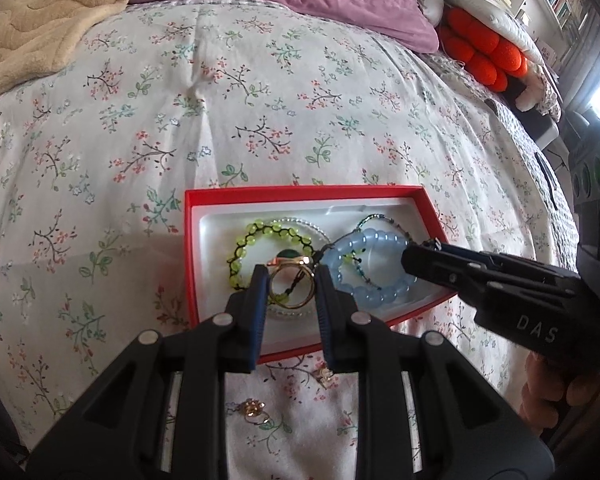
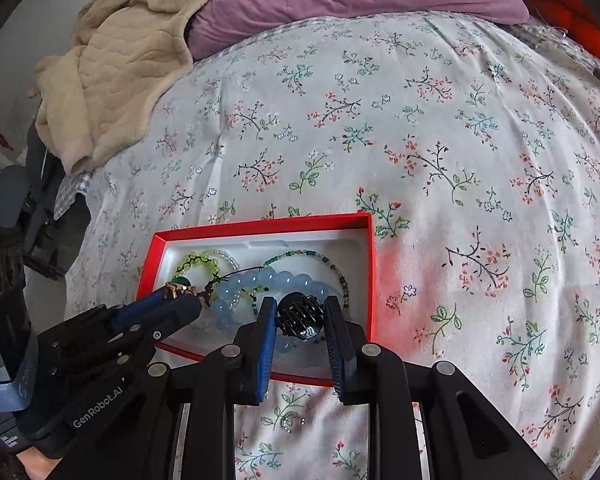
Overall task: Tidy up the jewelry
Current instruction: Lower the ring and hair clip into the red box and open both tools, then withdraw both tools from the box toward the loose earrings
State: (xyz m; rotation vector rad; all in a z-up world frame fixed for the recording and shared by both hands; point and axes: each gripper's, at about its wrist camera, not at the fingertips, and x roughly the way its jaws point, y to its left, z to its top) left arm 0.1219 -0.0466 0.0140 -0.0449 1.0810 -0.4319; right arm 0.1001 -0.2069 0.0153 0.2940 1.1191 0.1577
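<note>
Gold ring (image 1: 293, 285) sits clamped between left hand-held gripper (image 1: 289, 276) fingers.

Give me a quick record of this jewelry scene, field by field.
surface: floral bedspread
container: red box, open
in box: green bead bracelet, blue bead bracelet
left hand-held gripper: shut on gold ring, over box
right hand-held gripper: shut on black hair clip, over box
loose on bedspread: gold flower ring
</note>
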